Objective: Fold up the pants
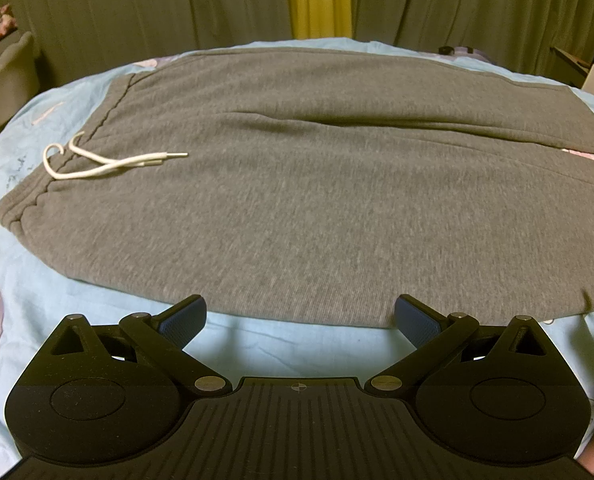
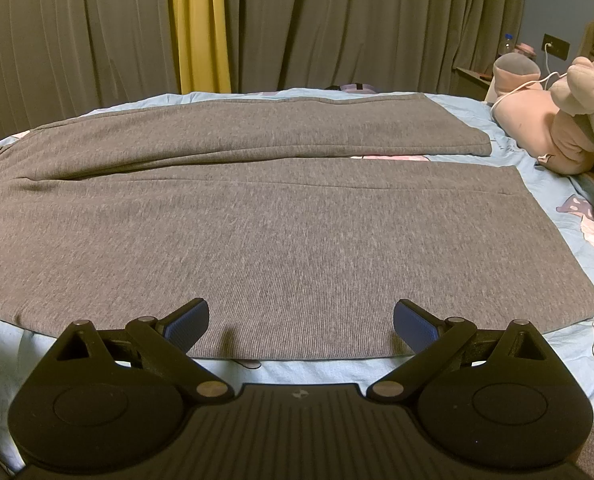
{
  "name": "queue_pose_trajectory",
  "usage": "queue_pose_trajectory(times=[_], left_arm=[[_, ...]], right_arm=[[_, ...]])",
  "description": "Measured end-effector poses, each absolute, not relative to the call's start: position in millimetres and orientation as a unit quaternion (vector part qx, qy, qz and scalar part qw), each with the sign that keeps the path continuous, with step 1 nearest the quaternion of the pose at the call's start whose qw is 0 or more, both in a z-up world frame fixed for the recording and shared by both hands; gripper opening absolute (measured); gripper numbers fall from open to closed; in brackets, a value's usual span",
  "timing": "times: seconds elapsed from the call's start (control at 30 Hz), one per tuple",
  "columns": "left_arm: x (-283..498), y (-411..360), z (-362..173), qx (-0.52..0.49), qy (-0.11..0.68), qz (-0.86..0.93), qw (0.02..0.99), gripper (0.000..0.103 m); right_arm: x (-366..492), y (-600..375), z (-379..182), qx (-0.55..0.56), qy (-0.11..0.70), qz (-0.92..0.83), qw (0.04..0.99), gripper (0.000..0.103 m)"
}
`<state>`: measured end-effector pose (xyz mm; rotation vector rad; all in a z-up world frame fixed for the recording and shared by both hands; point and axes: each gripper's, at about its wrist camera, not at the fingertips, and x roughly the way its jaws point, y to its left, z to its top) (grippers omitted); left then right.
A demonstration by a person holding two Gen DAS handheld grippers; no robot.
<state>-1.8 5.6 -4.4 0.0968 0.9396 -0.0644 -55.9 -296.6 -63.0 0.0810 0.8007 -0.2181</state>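
Grey pants (image 1: 317, 200) lie flat on the bed (image 1: 25, 264).
We see left claw (image 1: 300, 320) and right claw (image 2: 301, 322) both released, empty, at the near edge; each view crops the pants' far end.

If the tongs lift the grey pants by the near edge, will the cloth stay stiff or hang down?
Probably it hangs: the grey pants lie flat on the bed sheet with soft creases, like thick knit fabric. They look rather heavy for one pinch, so both open tongs, left and right, should help. The white drawstring may dangle.
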Motion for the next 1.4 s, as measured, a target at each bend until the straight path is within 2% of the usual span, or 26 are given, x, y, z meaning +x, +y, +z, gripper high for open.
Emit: queue_pose_trajectory(times=[1.4], left_arm=[[5.3, -1.5, -4.0, 0.072, 0.470, -0.026, 0.879, 0.103]], right_arm=[[-36.1, -310.2, -74.6, 0.082, 0.415, -0.080, 0.903, 0.099]])
